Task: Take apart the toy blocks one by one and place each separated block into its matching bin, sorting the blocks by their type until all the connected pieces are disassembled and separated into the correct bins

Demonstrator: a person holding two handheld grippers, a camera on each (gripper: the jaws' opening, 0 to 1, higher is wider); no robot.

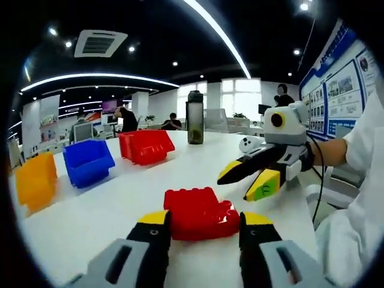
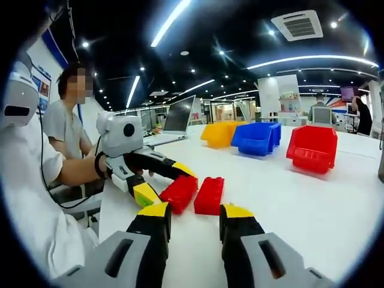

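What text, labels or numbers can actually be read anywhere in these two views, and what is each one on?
No text can be read.
Wall posters: print too small and blurred.
Banner at the far left of the left gripper view: blurred.
Right hand-held gripper: a dark mark on the yellow-green jaw tip, not legible.
Laptop screen: nothing readable.
Yellow bin, blue bin, red bin, red blocks: no label visible.
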